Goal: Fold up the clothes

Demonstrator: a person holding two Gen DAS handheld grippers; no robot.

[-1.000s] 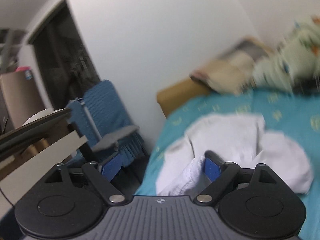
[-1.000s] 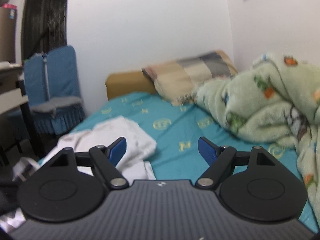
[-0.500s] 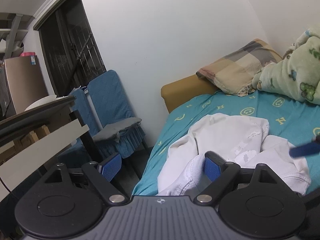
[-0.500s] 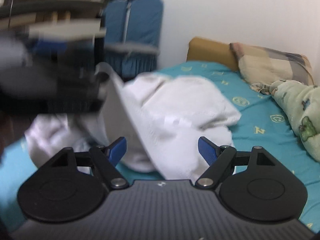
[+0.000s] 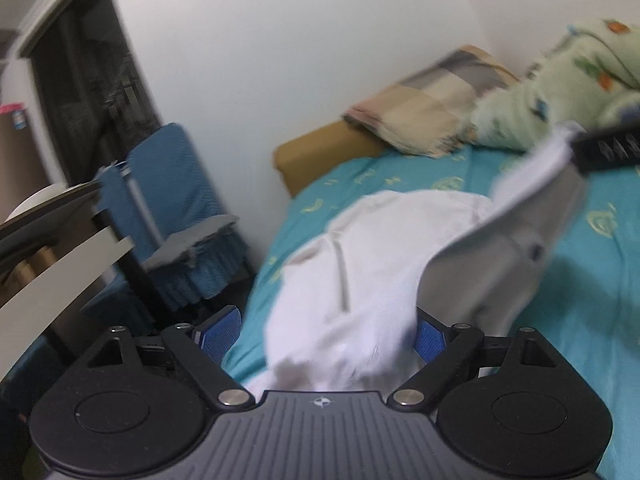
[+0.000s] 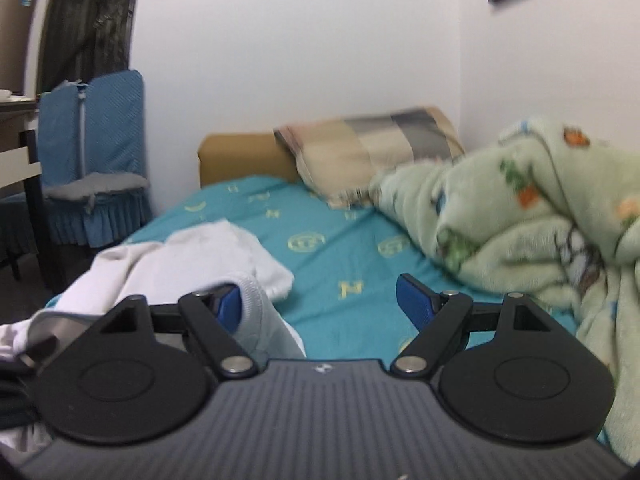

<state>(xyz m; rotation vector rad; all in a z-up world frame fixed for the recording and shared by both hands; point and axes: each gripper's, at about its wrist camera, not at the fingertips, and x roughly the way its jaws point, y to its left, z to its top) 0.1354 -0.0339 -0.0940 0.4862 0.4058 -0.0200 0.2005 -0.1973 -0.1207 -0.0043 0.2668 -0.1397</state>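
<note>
White garment (image 5: 360, 264): soft, light, limp; we hold it bunched on the teal bed (image 5: 600, 280).

Left wrist view: our left gripper (image 5: 328, 336) is spread, cloth heaped between its fingers but not pinched; ahead to the right, the dark right gripper (image 5: 608, 148) lifts a hem, which sags under it. Right wrist view: our right gripper (image 6: 320, 304) is also spread, a ribbed edge (image 6: 256, 300) draped over its left finger. We judge hems and seams the surest hold.
</note>
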